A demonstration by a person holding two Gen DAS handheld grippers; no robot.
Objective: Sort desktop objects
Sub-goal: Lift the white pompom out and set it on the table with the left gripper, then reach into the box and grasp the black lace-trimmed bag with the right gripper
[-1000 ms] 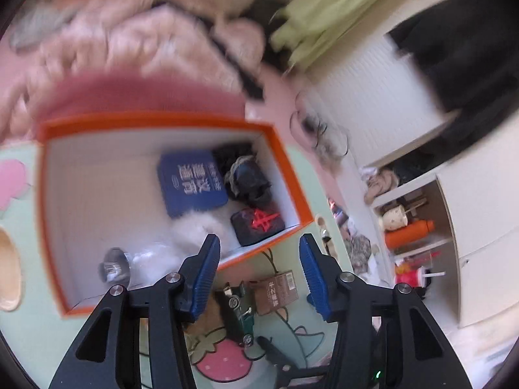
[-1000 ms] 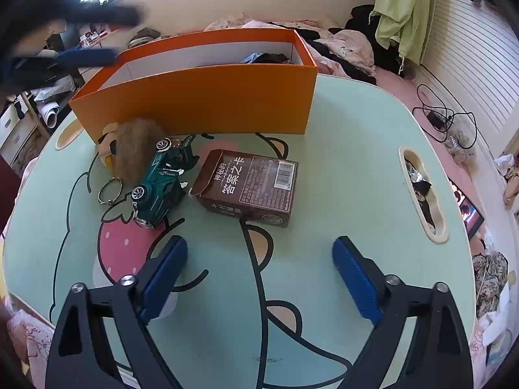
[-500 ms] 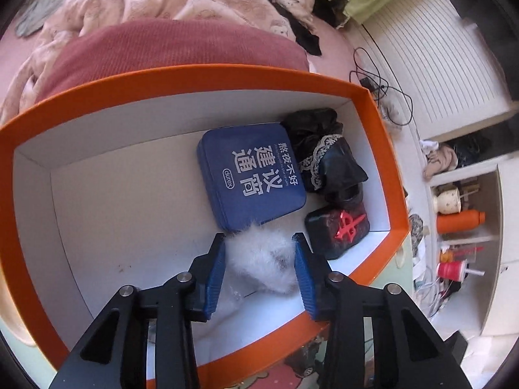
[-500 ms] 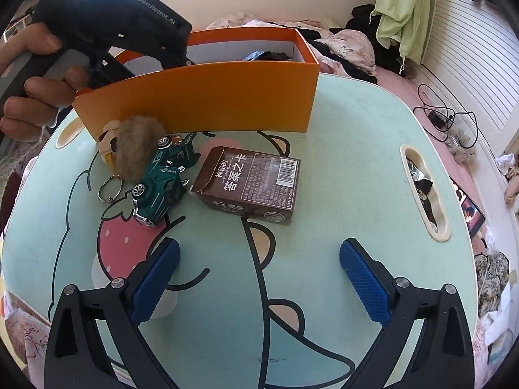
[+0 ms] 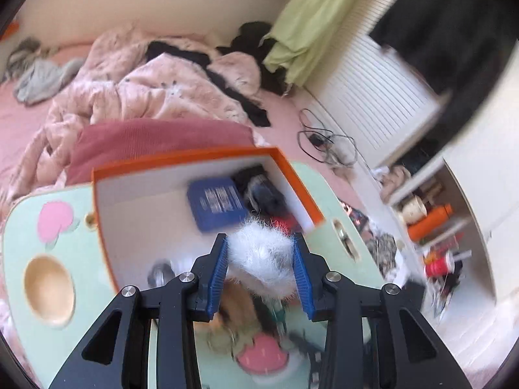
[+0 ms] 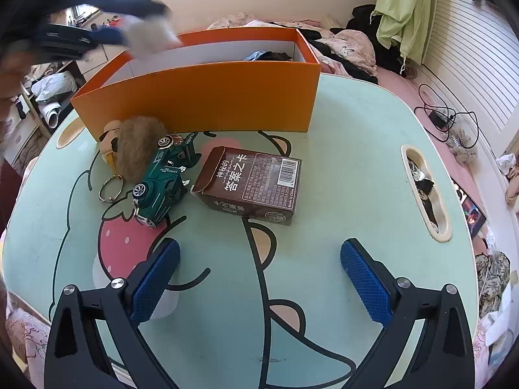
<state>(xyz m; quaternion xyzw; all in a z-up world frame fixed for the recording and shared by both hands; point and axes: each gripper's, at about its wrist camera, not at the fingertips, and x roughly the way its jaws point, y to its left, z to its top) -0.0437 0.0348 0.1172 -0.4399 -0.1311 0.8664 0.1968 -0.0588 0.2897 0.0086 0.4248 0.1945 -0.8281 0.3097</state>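
Observation:
My left gripper (image 5: 259, 256) is shut on a white fluffy pompom (image 5: 262, 259) and holds it above the orange box (image 5: 292, 175); it also shows, blurred, in the right wrist view (image 6: 149, 37). Inside the box lie a blue tin (image 5: 215, 202) and dark items (image 5: 264, 191). My right gripper (image 6: 259, 278) is open and empty, low over the green table (image 6: 340, 149). In front of it lie a brown card box (image 6: 249, 183), a green toy car (image 6: 163, 181) and a brown furry keychain (image 6: 134, 149) with a ring.
The orange box (image 6: 201, 97) stands at the table's far side. A slot handle (image 6: 425, 191) is cut in the table's right side. A bed with pink bedding (image 5: 136, 87) lies beyond the table, cables (image 6: 447, 120) on the floor at right.
The left gripper closed on the white pompom inside the box and lifted it up out of the box. The right gripper stayed open and barely moved.

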